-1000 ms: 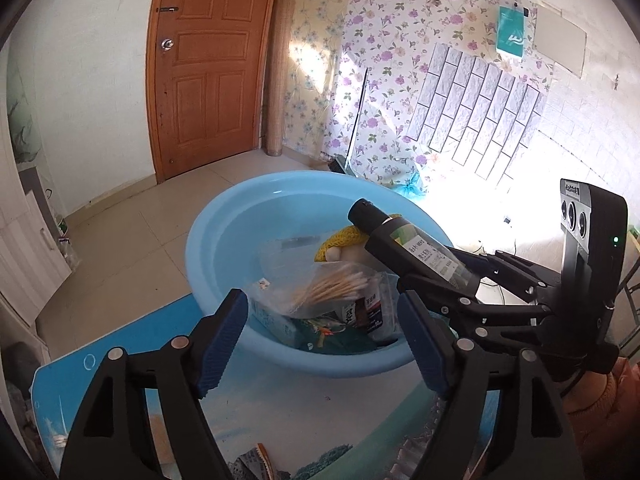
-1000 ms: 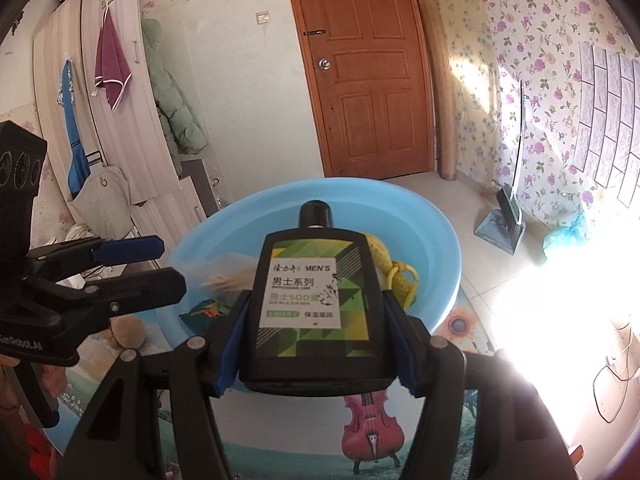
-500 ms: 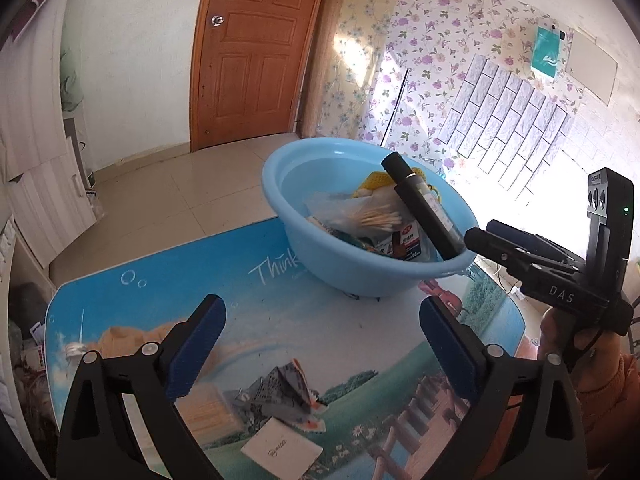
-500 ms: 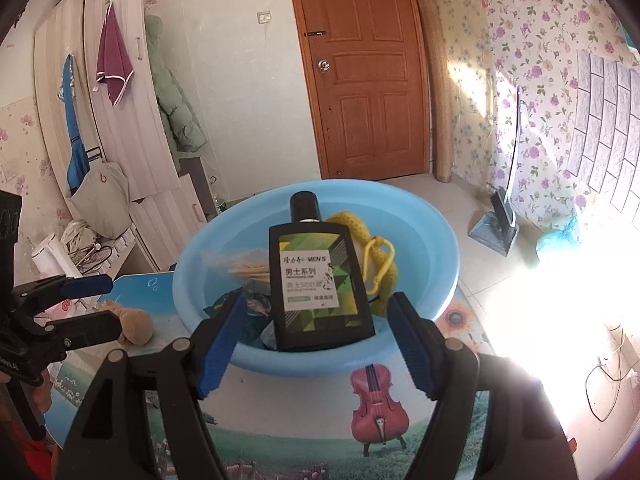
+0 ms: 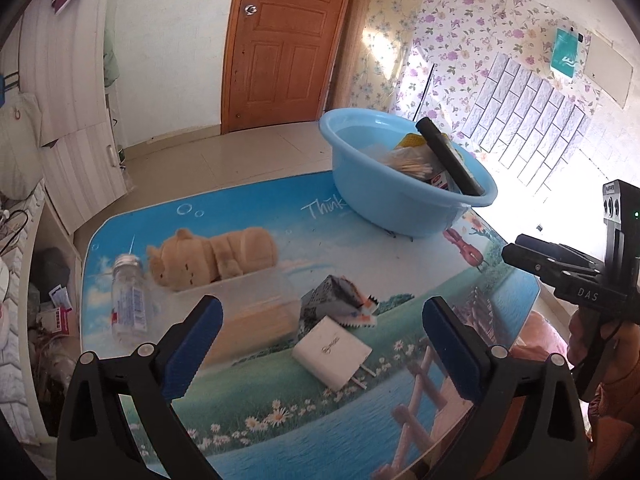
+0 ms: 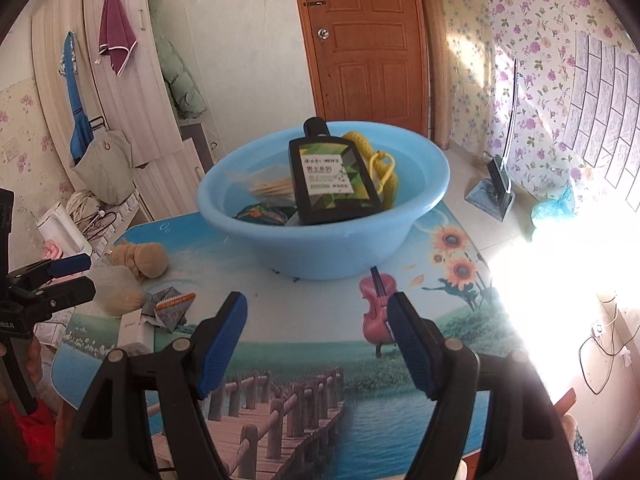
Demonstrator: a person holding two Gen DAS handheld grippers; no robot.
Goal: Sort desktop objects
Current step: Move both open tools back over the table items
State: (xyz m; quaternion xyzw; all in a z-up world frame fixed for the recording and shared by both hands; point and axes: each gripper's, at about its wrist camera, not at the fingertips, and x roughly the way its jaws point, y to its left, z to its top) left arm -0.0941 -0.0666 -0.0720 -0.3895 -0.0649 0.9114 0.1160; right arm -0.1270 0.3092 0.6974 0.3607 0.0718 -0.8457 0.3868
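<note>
A black bottle (image 6: 332,176) with a green label lies tilted in the blue basin (image 6: 328,252), on top of a bag of cotton swabs and a yellow net (image 6: 380,160). My right gripper (image 6: 316,304) stands open and empty, drawn back from the basin over the table. My left gripper (image 5: 320,312) hangs over the table's near side, its jaws opening wide with nothing held. Below it lie a crumpled packet (image 5: 340,304), a white box (image 5: 332,352) and a clear box of swabs (image 5: 256,308).
A plush bear (image 5: 216,256) and a clear bottle (image 5: 128,300) lie at the table's left end. The table (image 6: 320,380) carries a printed landscape mat. Floor clutter sits beyond the left edge, and strong glare fills the right.
The right gripper let go of the black bottle into the basin and pulled back. The left gripper opened wider and swung away from the basin toward the loose items.
</note>
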